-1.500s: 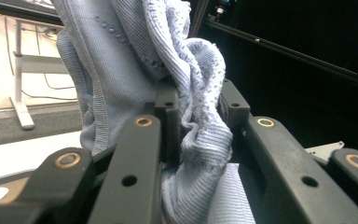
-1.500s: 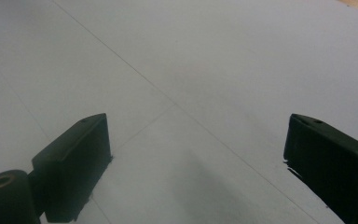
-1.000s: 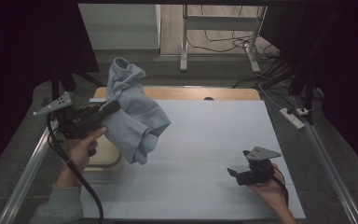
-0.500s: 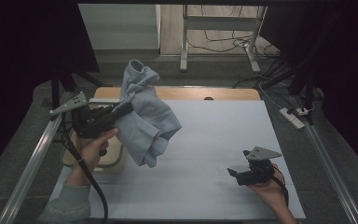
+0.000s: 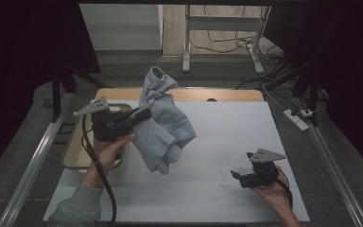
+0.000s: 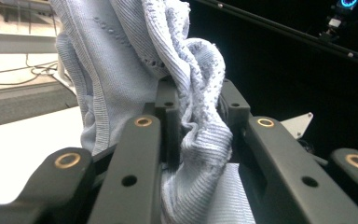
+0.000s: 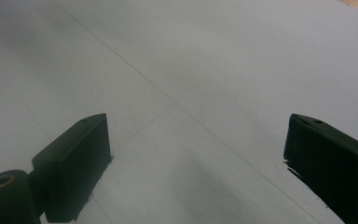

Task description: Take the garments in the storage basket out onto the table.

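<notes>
At centre left of the high view, the left gripper (image 5: 139, 115) is clamped on a pale blue knitted garment (image 5: 163, 120) hanging above the table (image 5: 227, 189). At lower right, the right gripper (image 5: 238, 176) rests with jaws apart.

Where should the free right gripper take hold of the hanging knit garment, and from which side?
Probably the lowest hanging fold of the knit garment, approached from the right. The left gripper pinches it bunched mid-body, so that fold dangles free near the table, on the side of the open right gripper.
</notes>
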Available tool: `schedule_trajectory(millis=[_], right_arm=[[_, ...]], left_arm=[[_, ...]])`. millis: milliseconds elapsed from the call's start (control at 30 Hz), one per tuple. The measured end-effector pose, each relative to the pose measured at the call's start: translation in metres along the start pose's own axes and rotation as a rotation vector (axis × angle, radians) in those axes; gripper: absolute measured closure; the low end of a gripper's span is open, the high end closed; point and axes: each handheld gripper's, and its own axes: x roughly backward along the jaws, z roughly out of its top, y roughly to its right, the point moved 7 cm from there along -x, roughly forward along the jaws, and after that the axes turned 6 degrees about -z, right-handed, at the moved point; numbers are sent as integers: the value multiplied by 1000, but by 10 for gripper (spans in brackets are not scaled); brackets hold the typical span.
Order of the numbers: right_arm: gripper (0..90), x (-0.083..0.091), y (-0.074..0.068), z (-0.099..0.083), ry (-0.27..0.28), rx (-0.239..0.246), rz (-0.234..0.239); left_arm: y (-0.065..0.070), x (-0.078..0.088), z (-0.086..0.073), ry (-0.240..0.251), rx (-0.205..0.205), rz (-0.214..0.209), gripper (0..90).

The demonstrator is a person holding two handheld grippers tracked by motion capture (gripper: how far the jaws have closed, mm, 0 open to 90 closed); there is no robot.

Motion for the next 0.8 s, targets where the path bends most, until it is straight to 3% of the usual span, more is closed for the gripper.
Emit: schedule_trajectory(millis=[367,700,800], right_arm=[[69,0,1,0,0,1,-3],[68,0,0,0,1,-1,0],[68,0,0,0,0,5,1]], left_arm=[[7,-37,-17,-76,3,-48,746],[11,-60,-29,-117,8,-76,746],[11,-72,-40,-137,15,-81,746]])
